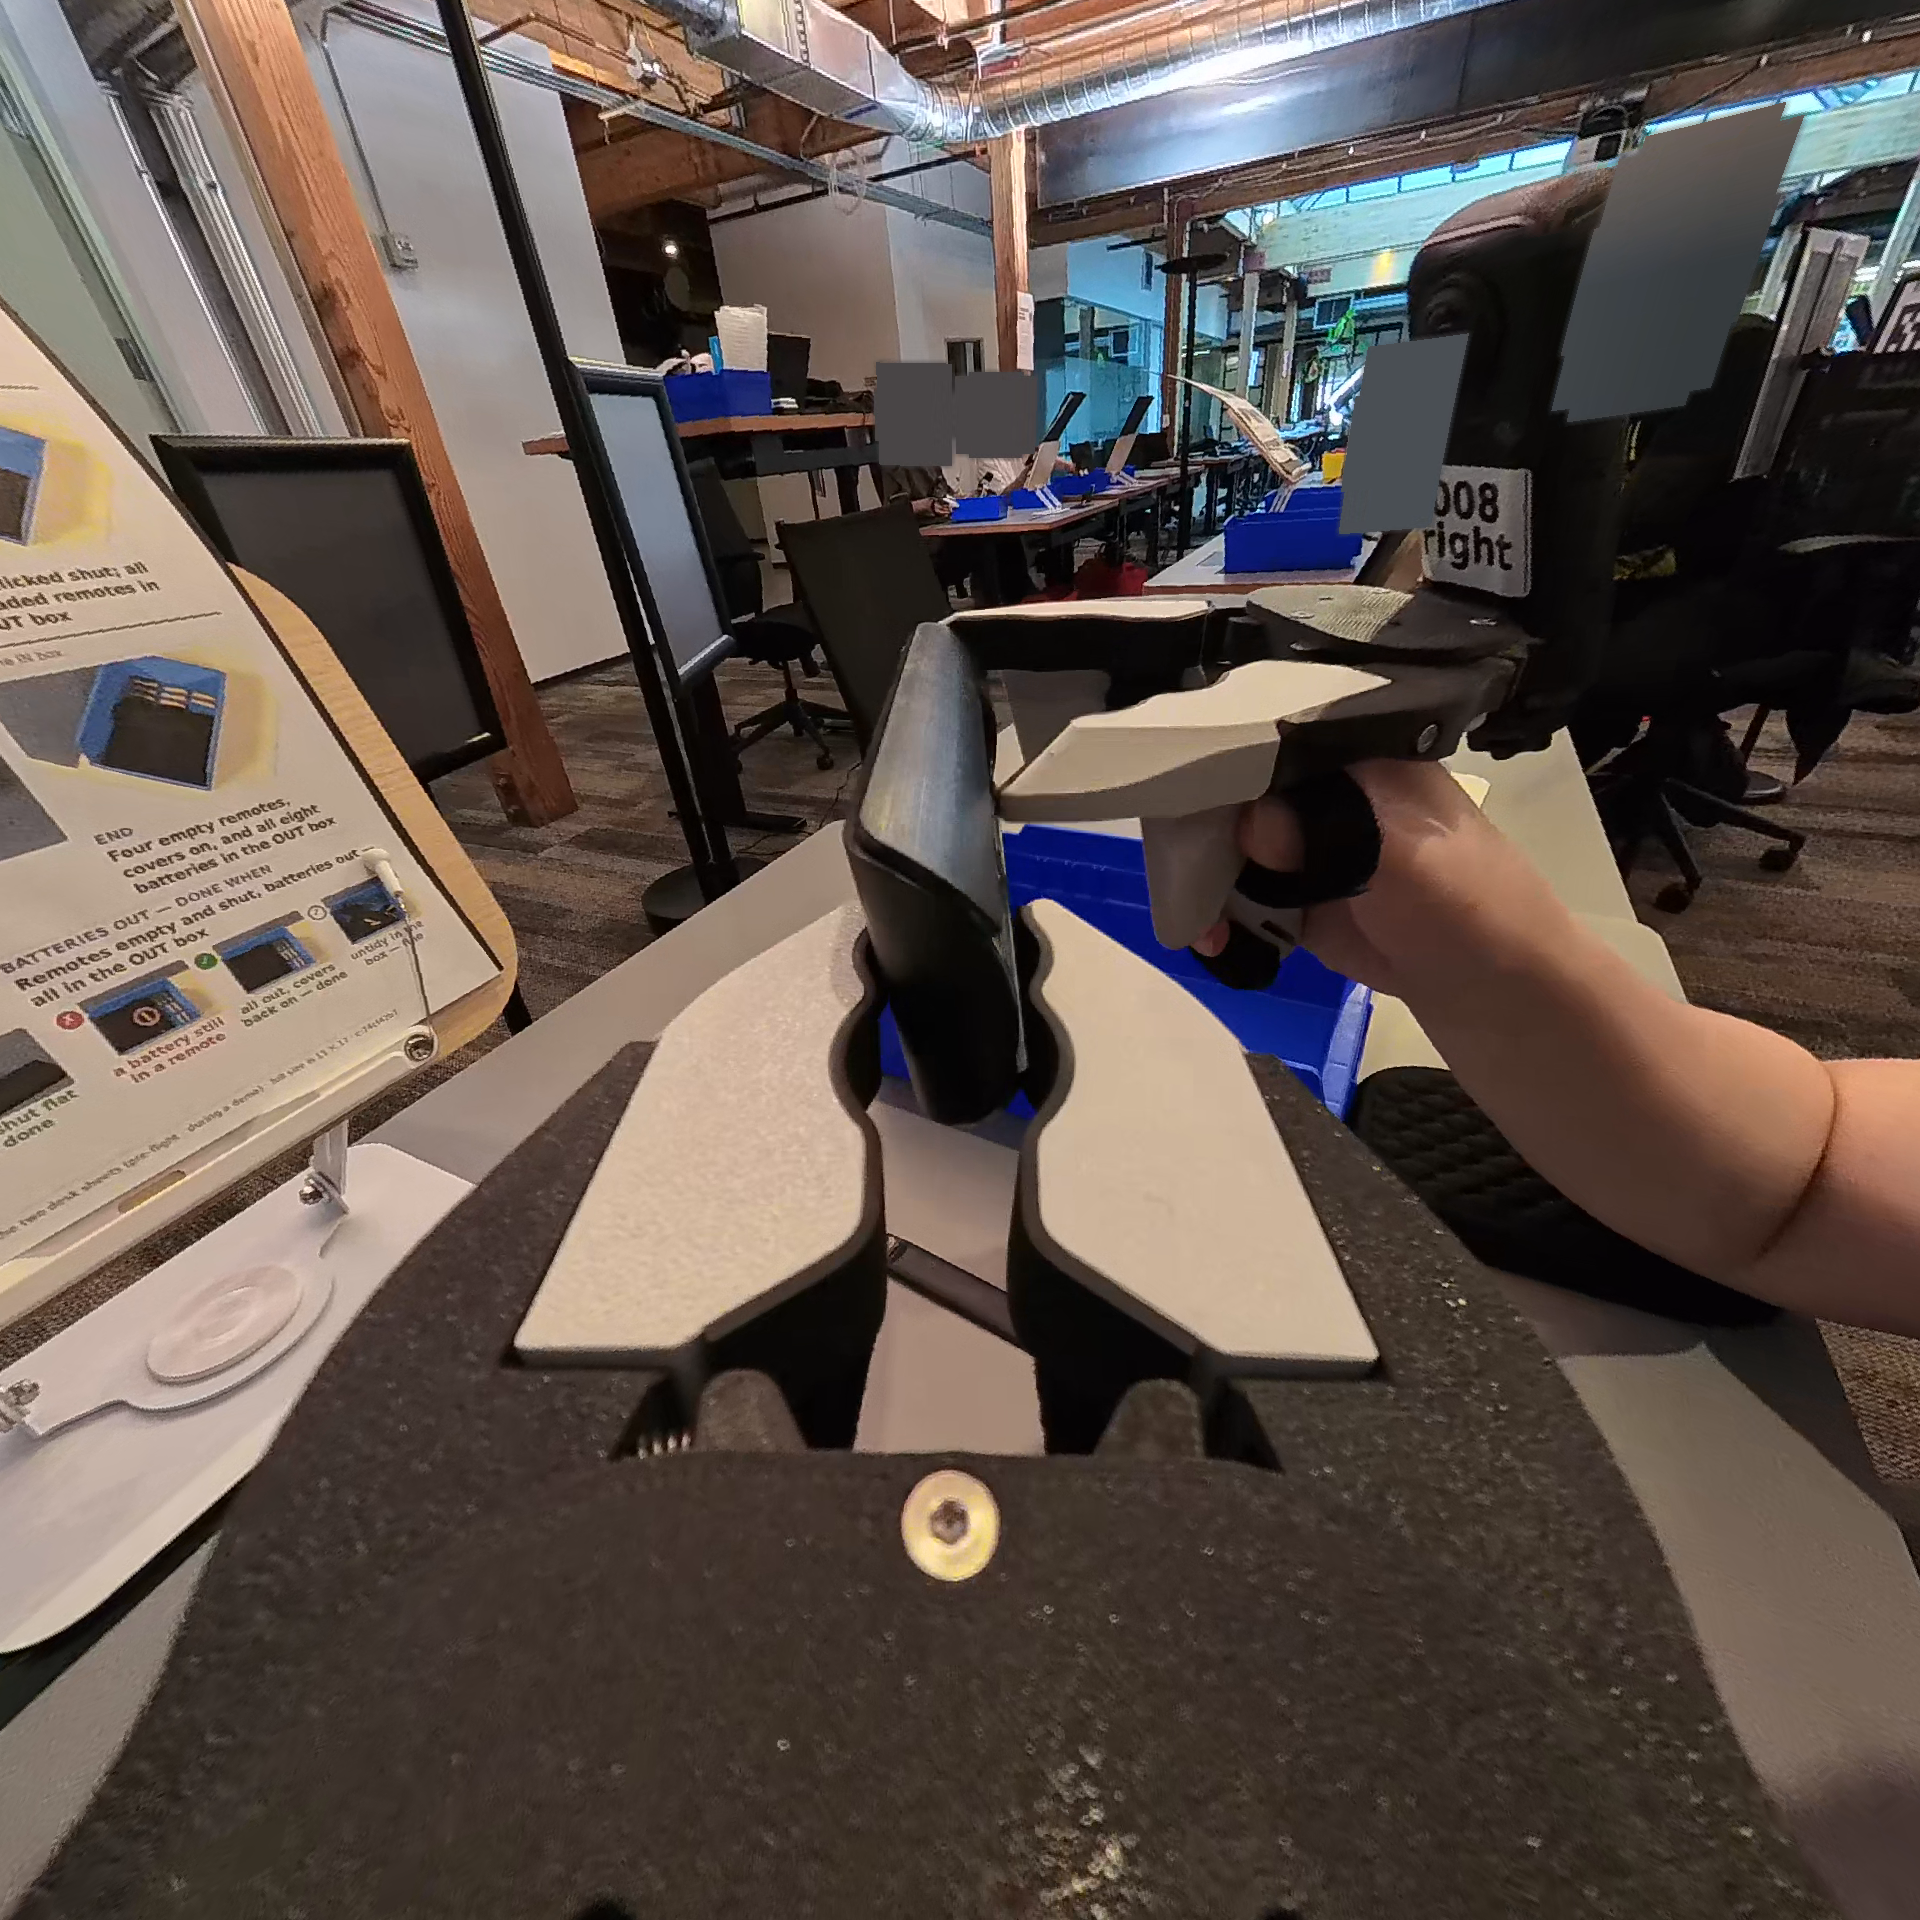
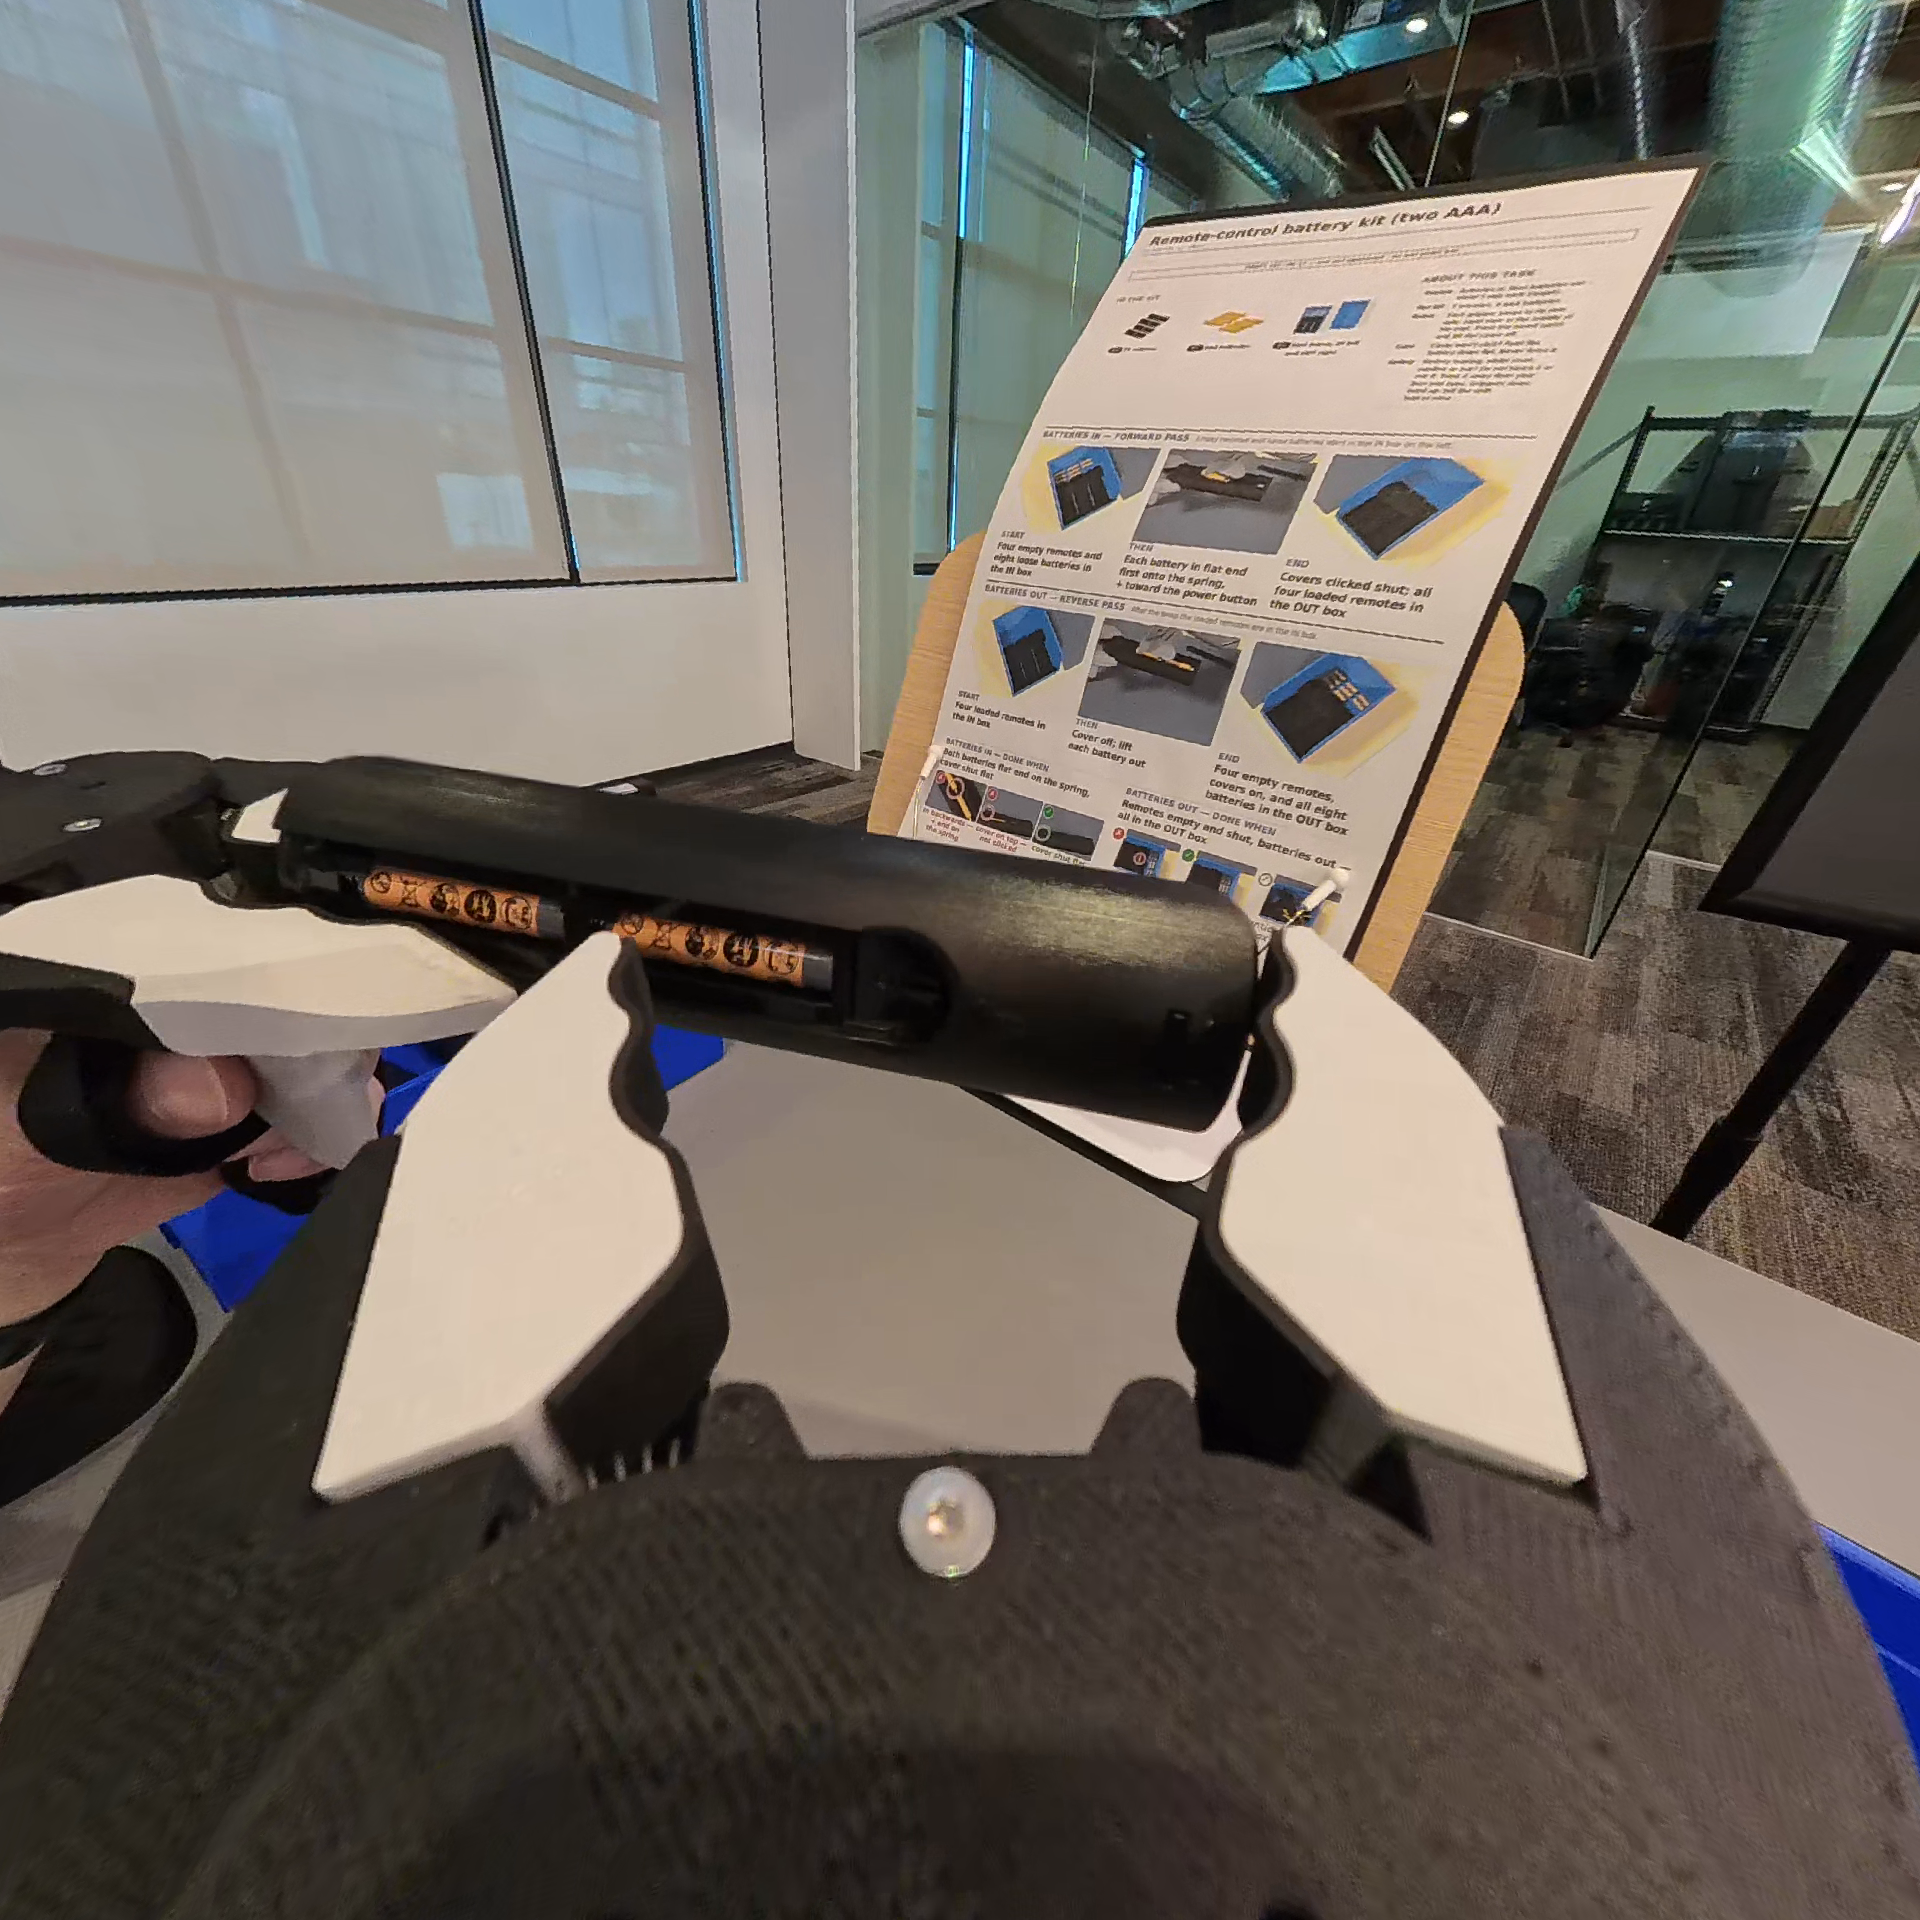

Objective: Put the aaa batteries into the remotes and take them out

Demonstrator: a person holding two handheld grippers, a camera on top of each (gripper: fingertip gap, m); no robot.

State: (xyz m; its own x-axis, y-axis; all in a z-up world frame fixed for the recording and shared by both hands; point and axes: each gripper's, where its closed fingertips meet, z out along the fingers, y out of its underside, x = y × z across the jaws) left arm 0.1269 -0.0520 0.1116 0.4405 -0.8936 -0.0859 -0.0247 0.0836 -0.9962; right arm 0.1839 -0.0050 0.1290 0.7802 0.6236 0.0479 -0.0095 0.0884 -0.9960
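Left gripper (image 1: pixel 948 1023) clamps remote (image 1: pixel 935 883), batteries (image 2: pixel 717 945) exposed.

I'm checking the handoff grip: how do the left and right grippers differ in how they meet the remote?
The left gripper is shut on one end of the remote, while the right gripper stands spread wide open along its length. The left gripper carries the remote; the right gripper only brackets it, one fingertip at the far end, the other beside the batteries. Both have white, black-edged fingers and are hand-held.
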